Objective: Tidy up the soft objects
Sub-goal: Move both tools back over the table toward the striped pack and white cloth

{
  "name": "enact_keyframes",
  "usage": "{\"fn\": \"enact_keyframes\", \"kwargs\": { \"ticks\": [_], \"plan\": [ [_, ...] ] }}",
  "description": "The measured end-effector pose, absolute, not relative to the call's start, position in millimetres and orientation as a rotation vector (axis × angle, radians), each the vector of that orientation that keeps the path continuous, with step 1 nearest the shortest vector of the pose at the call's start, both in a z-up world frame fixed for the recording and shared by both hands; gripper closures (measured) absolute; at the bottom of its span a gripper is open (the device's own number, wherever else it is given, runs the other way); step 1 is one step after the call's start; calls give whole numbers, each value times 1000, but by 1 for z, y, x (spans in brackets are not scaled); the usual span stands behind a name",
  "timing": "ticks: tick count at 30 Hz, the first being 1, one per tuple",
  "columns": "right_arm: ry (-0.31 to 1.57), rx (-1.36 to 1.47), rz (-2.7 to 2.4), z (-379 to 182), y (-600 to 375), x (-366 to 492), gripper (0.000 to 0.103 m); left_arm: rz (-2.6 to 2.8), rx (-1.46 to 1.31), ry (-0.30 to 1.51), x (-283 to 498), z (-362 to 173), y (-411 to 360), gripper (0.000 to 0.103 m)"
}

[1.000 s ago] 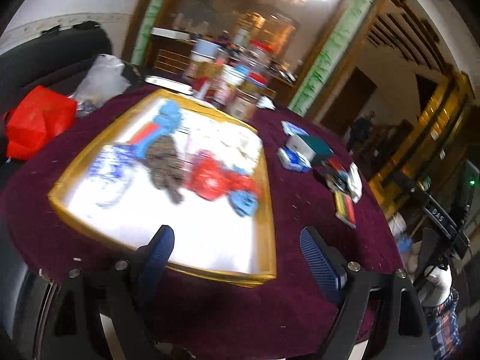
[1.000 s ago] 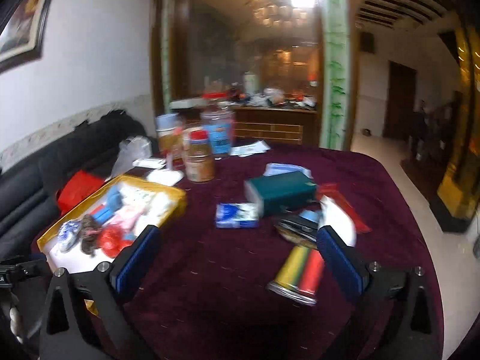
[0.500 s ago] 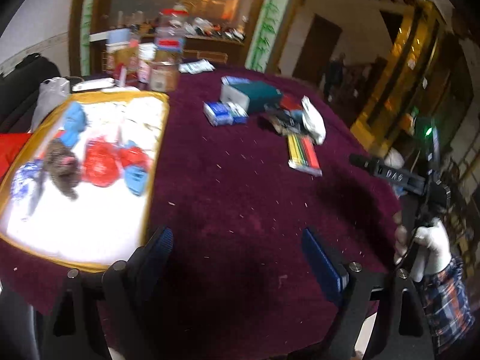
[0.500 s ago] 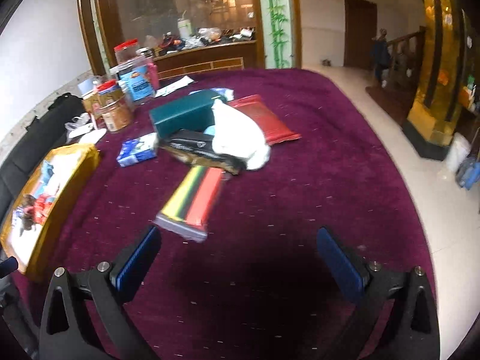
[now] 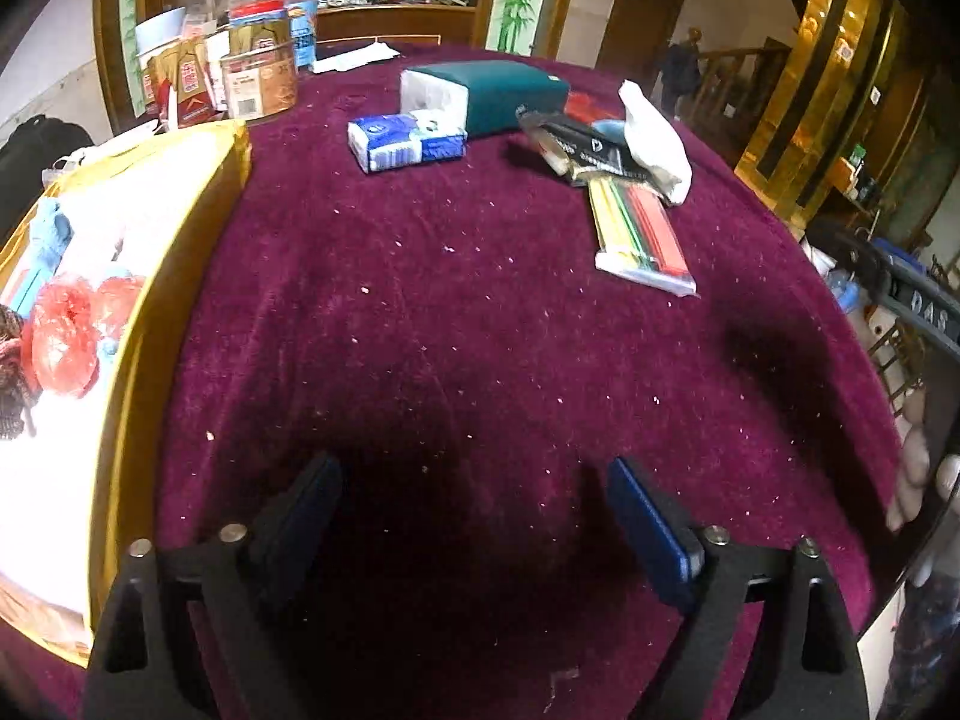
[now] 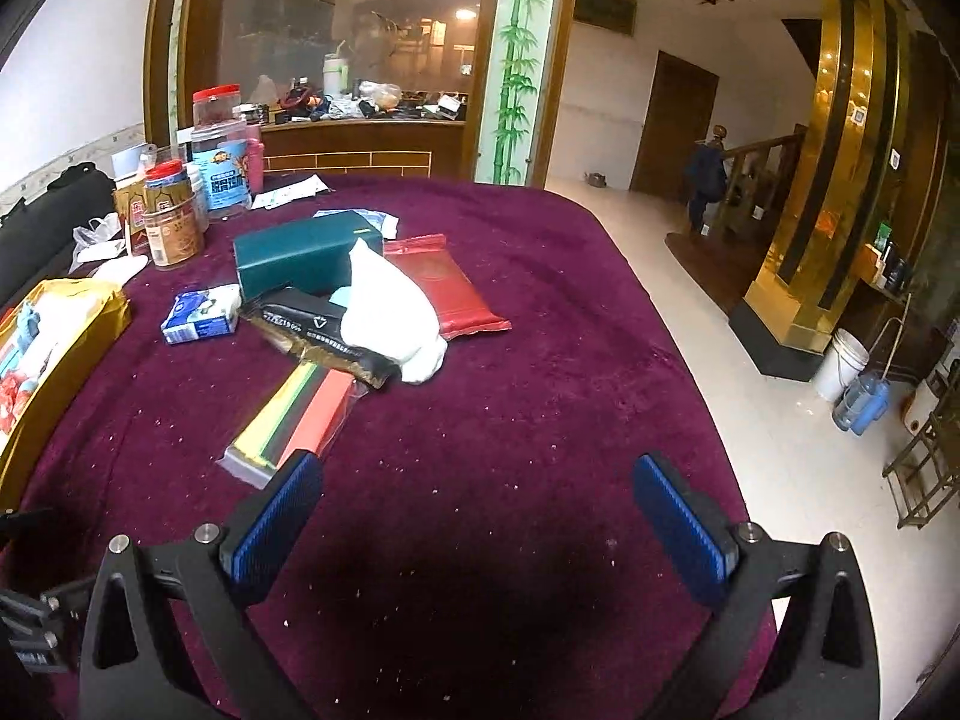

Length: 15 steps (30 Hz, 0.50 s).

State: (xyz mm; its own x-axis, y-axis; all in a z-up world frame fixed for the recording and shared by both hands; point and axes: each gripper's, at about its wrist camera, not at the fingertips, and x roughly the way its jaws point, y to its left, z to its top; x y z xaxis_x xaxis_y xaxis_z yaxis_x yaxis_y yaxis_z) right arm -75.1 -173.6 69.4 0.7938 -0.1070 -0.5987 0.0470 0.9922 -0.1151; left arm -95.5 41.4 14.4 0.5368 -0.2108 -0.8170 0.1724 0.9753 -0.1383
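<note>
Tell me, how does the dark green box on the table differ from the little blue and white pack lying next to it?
The dark green box is the bigger and taller of the two, plain in colour, with white tissue showing at one end in the left view. The blue and white pack is smaller and flatter, printed all over, and lies nearer the yellow tray. Both rest on the purple tablecloth, close together.

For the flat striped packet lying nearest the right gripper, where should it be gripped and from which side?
Probably its near short end. The striped packet lies flat on the tablecloth, and its far end is tucked under the black pouch. The near end is free and points at the right gripper, which is open and empty, so come in low from that side and pinch the thin edge.
</note>
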Motion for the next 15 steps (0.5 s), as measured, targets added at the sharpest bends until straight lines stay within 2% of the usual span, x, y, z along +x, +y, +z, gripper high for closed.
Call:
{"fn": "enact_keyframes", "kwargs": {
  "ticks": [3,6,15],
  "plan": [
    [655,-103,-90,68,-172,-67,0,-233,-14,971,-96,12,36,0],
    [665,-98,-97,65,-170,-56,0,-209,75,961,-99,6,25,1],
    [670,-77,-130,57,-169,-21,0,-229,92,966,-100,7,26,1]
  ]
}}
